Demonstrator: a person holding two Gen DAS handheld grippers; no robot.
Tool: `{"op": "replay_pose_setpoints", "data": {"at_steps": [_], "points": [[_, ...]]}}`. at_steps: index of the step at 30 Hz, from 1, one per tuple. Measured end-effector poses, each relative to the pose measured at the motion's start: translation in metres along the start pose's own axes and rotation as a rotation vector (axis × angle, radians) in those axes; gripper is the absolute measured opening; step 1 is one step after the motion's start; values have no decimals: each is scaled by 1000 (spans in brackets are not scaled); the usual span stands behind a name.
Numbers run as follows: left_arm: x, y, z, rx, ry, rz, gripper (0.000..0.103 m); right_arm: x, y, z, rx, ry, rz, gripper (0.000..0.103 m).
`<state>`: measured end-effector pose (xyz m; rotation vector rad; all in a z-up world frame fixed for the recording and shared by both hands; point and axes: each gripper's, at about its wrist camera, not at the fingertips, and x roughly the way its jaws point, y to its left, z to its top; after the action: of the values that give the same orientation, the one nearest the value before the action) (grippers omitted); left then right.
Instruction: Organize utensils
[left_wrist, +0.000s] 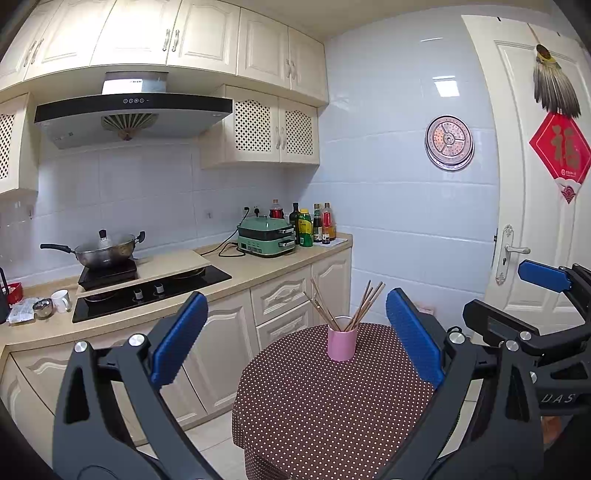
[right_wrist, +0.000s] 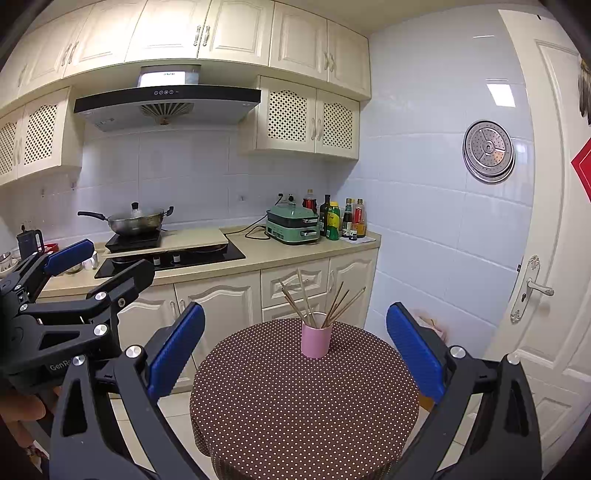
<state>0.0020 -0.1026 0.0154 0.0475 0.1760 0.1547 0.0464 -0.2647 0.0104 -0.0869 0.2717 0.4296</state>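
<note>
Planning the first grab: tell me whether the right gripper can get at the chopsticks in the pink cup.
Probably yes. The right gripper is open, and the chopsticks stand in the pink cup ahead with only bare tablecloth between.

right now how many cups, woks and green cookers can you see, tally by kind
cups: 2, the pink cup on the table and the white mug on the counter
wok: 1
green cooker: 1
total: 4
</note>
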Motion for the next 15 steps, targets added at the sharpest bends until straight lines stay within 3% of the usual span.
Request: {"op": "replay_pose_setpoints", "data": {"at_steps": [15], "points": [[6, -1, 1, 6, 7, 7, 95, 5, -1, -2, 6, 6, -3, 95]]}}
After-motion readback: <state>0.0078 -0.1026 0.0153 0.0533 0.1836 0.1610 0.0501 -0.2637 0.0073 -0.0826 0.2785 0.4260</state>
